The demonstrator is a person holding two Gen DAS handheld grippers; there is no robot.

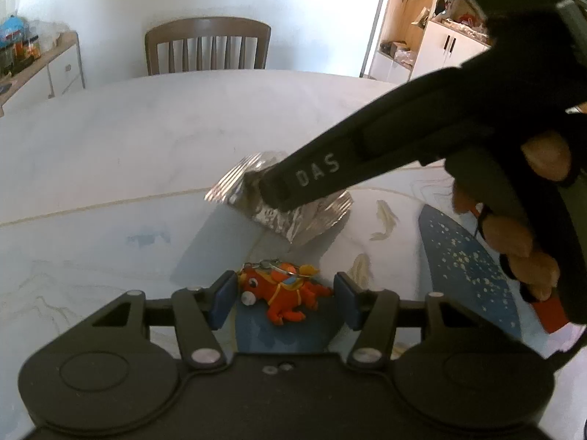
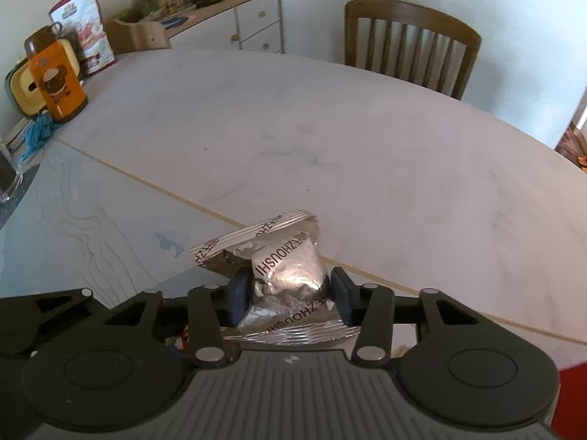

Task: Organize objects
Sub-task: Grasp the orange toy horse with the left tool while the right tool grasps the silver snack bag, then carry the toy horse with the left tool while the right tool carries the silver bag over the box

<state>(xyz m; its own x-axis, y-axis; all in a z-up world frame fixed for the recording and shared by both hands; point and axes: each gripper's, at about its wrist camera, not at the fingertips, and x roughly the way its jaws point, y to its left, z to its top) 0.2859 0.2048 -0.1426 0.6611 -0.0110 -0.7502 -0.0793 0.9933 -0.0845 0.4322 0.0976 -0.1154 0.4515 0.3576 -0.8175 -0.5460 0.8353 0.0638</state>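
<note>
Keep right gripper [image 2: 290, 299] clamped on foil snack packet [image 2: 282, 275] mid-body; keep left gripper [image 1: 280, 299], spread wide, centred around orange toy keychain [image 1: 282, 293] before closing.

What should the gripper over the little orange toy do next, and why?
Probably close. The left gripper is open, with the orange toy lying on the table between its pads, not yet pinched. The right gripper already holds the foil packet.
</note>
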